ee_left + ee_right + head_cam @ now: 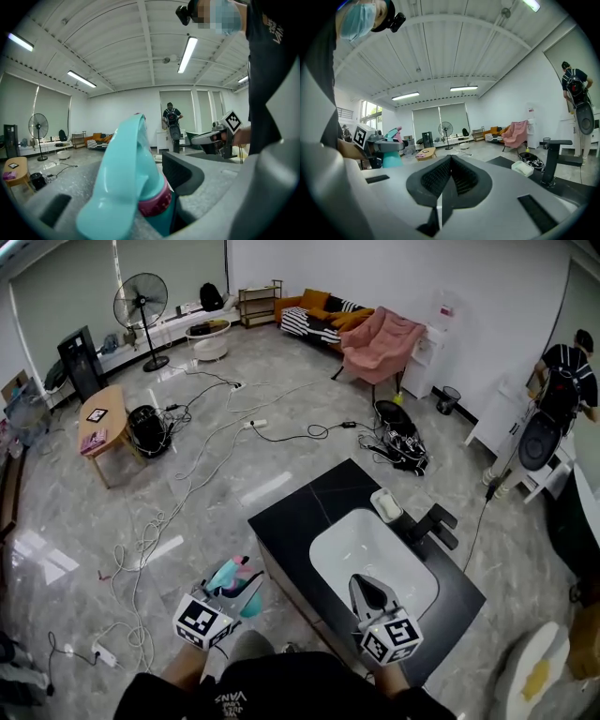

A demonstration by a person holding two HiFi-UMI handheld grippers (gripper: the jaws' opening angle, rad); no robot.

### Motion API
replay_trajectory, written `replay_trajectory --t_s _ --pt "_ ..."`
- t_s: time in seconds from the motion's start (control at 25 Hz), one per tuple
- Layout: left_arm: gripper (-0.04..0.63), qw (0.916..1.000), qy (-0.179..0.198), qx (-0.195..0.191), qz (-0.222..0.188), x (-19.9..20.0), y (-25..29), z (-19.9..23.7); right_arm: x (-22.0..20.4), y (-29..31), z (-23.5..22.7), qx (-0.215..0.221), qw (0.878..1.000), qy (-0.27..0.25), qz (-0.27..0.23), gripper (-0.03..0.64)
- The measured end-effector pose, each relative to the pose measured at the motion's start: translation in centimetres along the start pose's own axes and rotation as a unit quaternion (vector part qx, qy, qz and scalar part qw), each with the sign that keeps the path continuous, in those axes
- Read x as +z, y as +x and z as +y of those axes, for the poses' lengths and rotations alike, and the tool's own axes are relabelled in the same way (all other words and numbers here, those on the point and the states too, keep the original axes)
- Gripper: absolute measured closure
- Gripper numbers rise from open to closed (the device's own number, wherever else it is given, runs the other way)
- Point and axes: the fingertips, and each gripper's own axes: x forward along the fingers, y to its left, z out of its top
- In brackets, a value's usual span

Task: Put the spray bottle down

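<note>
The spray bottle (232,578) has a teal body, a teal trigger head and a magenta collar. My left gripper (240,589) is shut on it and holds it above the floor, left of the black counter (298,514). In the left gripper view the bottle's head (125,180) fills the space between the jaws. My right gripper (369,590) hovers over the white sink basin (398,563) with its jaws shut and nothing in them. The right gripper view shows its closed pads (449,176) and, to the left, the bottle (392,158) in the other gripper.
A black faucet (437,522) and a white soap dish (385,505) stand at the basin's far side. Cables (159,521) trail over the grey floor. A wooden table (101,423), a fan (142,306) and a pink chair (382,341) stand farther off. A person (562,381) works at the right wall.
</note>
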Motion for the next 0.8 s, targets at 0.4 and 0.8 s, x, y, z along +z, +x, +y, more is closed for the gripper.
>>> replay_trajectory --t_s 0.4,0.8 --pt "0.423 0.9951 0.012 -0.098 -0.001 0.9 10.0 3.6 0.6 1.8 -3.8 -0.085 0.996 0.025 -0.002 0.614" --pt "0.423 0.9729 0.042 -0.227 -0.007 1.3 22.2 8.4 0.8 5.0 -7.1 -0.229 0.971 0.059 -0.021 0.615"
